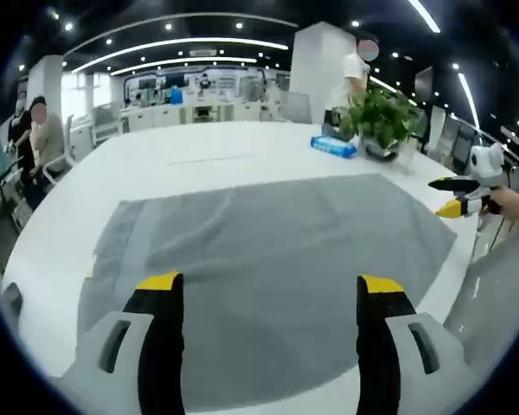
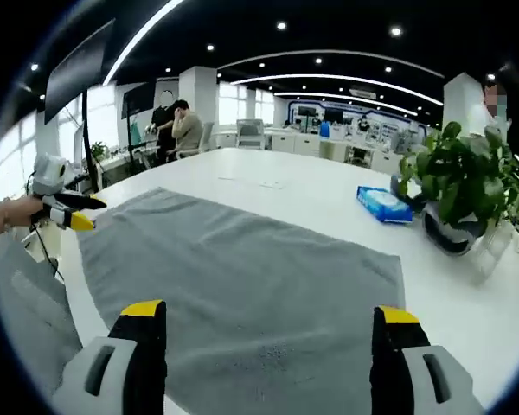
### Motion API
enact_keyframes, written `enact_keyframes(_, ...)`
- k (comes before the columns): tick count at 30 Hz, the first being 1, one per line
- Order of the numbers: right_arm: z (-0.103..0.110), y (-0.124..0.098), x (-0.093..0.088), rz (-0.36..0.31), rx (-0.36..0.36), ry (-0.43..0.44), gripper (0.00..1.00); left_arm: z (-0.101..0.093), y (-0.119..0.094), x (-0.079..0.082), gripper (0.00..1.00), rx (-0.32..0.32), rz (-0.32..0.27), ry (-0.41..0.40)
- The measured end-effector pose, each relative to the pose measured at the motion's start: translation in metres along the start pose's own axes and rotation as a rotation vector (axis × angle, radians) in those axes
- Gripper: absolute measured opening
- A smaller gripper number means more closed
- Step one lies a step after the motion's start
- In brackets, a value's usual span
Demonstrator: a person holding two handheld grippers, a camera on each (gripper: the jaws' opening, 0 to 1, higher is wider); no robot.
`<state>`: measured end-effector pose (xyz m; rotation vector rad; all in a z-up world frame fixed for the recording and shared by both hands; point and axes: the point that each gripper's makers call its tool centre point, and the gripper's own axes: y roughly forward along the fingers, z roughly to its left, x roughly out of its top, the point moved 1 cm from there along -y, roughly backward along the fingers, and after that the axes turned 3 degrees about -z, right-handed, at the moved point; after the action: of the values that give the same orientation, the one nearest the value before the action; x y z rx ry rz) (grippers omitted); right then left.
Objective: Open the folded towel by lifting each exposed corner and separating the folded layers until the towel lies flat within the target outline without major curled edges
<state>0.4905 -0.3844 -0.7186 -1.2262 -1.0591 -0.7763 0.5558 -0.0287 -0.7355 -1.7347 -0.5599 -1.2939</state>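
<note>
**White worktop, grey towel spread wide, both sets of fingers apart**

White worktop point(image 1: 242, 147) underneath everything, in a large open office with ceiling spots.

Nearest in the left gripper view: left gripper point(image 1: 272, 285), fingers point(image 1: 160, 282) set wide apart, holding nothing, poised just above the near edge of the towel point(image 1: 268, 251). Same in the right gripper view: right gripper point(image 2: 265, 313), fingers point(image 2: 144, 309) spread and empty, over the towel point(image 2: 242, 277).

Towel lying open across the worktop, mostly flat, with slight waviness at the left border in the left gripper view. No outline visible to check it against.

Likely soft, light, limp terry: bound to sag and fold if lifted mid-cloth. Best pinched at a corner or hem, then drawn outward low across the surface.

Farther back: blue packet point(image 2: 384, 204), then potted plant point(image 2: 458, 186). Beyond, desks and people.
</note>
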Motion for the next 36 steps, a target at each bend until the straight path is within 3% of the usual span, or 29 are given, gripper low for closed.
enact_keyframes(3,0.0,-0.034,0.021,-0.116,-0.058,-0.01,1.0,-0.011,-0.018,0.01,0.83,0.026,-0.074,0.009)
enact_keyframes(6,0.003,-0.05,0.035,-0.157,-0.087,-0.136,1.0,-0.019,-0.032,0.017,0.82,0.046,-0.122,0.036)
enact_keyframes(9,0.003,-0.06,0.045,-0.265,-0.125,-0.208,1.0,-0.03,-0.038,0.025,0.81,0.055,-0.179,0.037)
enact_keyframes(13,-0.003,-0.055,0.039,-0.244,-0.138,-0.171,1.0,-0.049,-0.035,0.036,0.81,0.037,-0.237,0.035)
enact_keyframes(16,-0.002,-0.054,0.036,-0.237,-0.115,-0.167,1.0,-0.056,-0.032,0.037,0.77,0.045,-0.226,0.218)
enact_keyframes(17,-0.001,-0.054,0.034,-0.238,-0.103,-0.139,1.0,-0.056,-0.031,0.034,0.76,0.039,-0.223,0.234)
enact_keyframes(20,0.002,-0.052,0.032,-0.233,-0.084,-0.112,1.0,-0.057,-0.03,0.026,0.75,0.016,-0.197,0.178)
enact_keyframes(23,0.004,-0.05,0.029,-0.212,-0.082,-0.136,1.0,-0.047,-0.031,0.023,0.76,0.039,-0.194,0.117)
enact_keyframes(25,0.005,-0.049,0.028,-0.205,-0.074,-0.142,1.0,-0.044,-0.029,0.019,0.78,0.055,-0.18,0.122)
enact_keyframes(28,0.004,-0.051,0.028,-0.204,-0.085,-0.165,1.0,-0.043,-0.029,0.015,0.8,0.071,-0.149,0.204)
enact_keyframes(31,-0.003,-0.052,0.027,-0.202,-0.105,-0.131,1.0,-0.046,-0.029,0.015,0.79,0.072,-0.147,0.252)
enact_keyframes(36,-0.008,-0.057,0.029,-0.223,-0.125,-0.092,1.0,-0.044,-0.03,0.018,0.79,0.065,-0.168,0.208)
